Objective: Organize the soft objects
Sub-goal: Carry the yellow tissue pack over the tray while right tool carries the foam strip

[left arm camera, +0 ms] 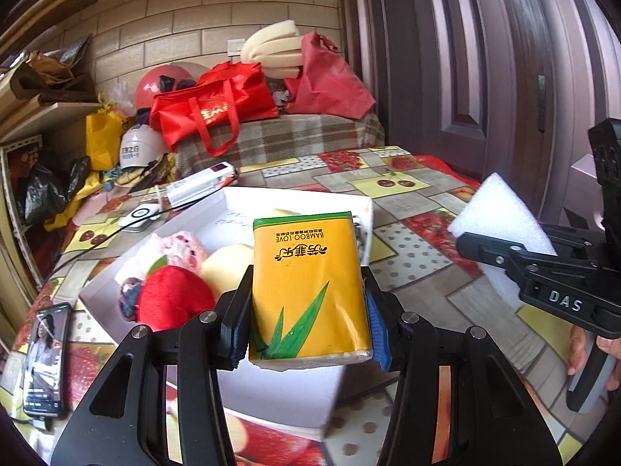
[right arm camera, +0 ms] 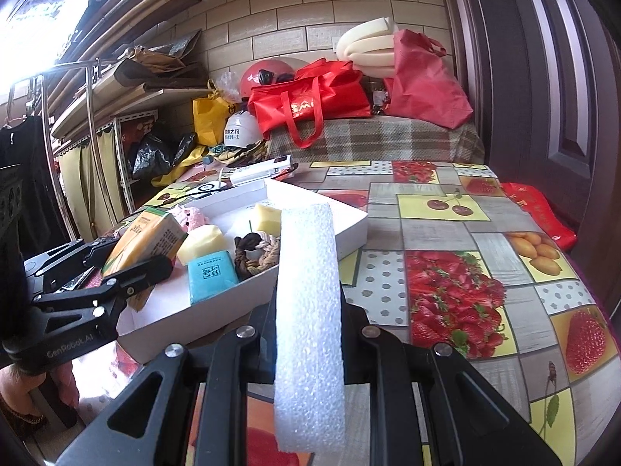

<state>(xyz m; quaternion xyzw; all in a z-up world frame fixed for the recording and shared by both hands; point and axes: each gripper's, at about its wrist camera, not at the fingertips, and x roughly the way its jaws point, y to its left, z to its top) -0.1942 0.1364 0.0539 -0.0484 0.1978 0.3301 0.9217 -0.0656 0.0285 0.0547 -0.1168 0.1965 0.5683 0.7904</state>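
The foam strip (right arm camera: 308,322) stands pinched in the right gripper (right arm camera: 308,353), held clear above the desk (right arm camera: 446,229). The left gripper (left arm camera: 306,310) fingers clamp the tissue pack (left arm camera: 308,283) over the white box (right arm camera: 349,229), probably to drop it among the toys.

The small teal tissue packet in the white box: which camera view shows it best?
The right wrist view: the small teal tissue packet lies unobstructed near the white box's front wall, label visible. In the left wrist view it cannot be seen; the yellow tissue pack blocks that area.
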